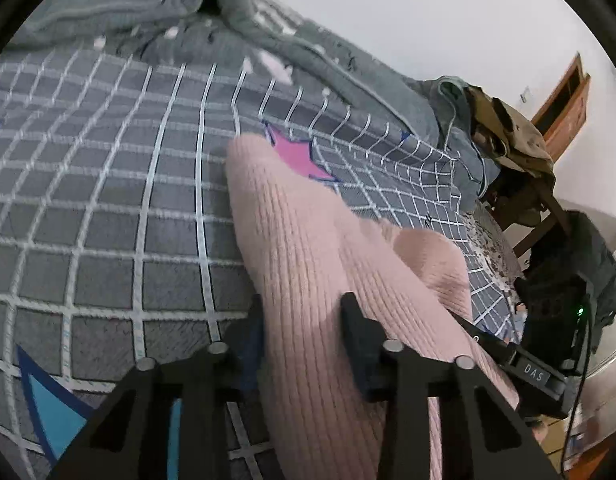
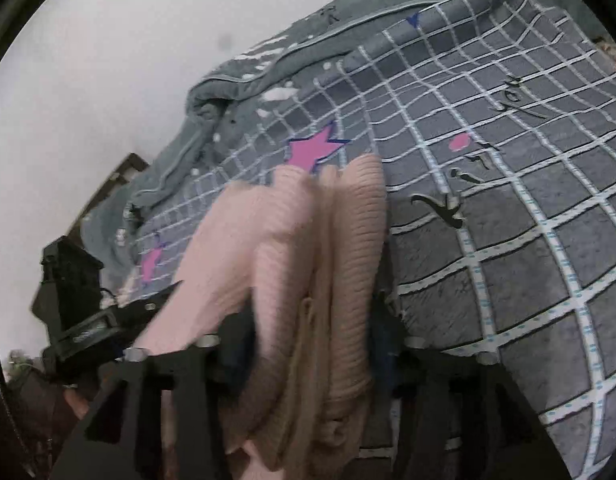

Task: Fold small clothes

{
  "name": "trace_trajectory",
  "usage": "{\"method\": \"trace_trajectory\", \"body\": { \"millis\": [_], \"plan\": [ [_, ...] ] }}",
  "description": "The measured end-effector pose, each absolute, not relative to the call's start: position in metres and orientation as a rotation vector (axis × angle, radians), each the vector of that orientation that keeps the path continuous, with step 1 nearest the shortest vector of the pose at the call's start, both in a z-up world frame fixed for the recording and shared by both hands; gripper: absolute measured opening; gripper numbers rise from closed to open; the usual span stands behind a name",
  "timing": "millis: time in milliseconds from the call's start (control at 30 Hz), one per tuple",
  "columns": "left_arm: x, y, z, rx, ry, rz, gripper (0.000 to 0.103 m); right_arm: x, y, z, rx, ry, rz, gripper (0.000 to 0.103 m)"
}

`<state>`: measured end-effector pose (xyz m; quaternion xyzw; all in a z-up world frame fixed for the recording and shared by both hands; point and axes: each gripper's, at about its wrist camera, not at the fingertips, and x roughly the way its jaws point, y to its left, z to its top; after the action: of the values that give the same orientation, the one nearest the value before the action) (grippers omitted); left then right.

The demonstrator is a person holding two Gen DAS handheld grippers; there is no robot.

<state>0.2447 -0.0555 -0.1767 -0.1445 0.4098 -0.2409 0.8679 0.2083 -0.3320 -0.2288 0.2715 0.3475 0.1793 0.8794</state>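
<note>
A pink ribbed knit garment (image 1: 308,248) lies over a bed covered by a grey checked sheet (image 1: 108,184). My left gripper (image 1: 304,312) is shut on the pink garment, which fills the gap between its black fingers (image 1: 351,320). In the right wrist view the same garment (image 2: 300,240) is bunched in folds and runs between the fingers of my right gripper (image 2: 311,320), which is shut on it. The right gripper also shows in the left wrist view (image 1: 531,372), at the garment's far edge. The left gripper shows in the right wrist view (image 2: 84,320).
A rumpled grey blanket (image 1: 212,4) lies along the far side of the bed. A wooden chair with clothes piled on it (image 1: 515,148) stands by the bed's right end. A wooden door (image 1: 567,100) is in the white wall behind.
</note>
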Motion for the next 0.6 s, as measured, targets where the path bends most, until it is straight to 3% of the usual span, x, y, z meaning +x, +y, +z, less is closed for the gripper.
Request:
{"method": "trace_trajectory", "body": {
  "millis": [167,433,600],
  "plan": [
    [0.248,-0.037,-0.161,-0.356,0.835,-0.514,0.028,0.204,-0.325,-0.206,0.579,0.636,0.417,0.03],
    [0.262,0.03,-0.124,-0.348,0.767,-0.376,0.028,0.247,-0.266,-0.173,0.544,0.629,0.539,0.029],
    [0.276,0.048,-0.13,-0.268,0.786,-0.308,0.028,0.274,-0.226,-0.175,0.473,0.656,0.577,0.03]
  ]
}}
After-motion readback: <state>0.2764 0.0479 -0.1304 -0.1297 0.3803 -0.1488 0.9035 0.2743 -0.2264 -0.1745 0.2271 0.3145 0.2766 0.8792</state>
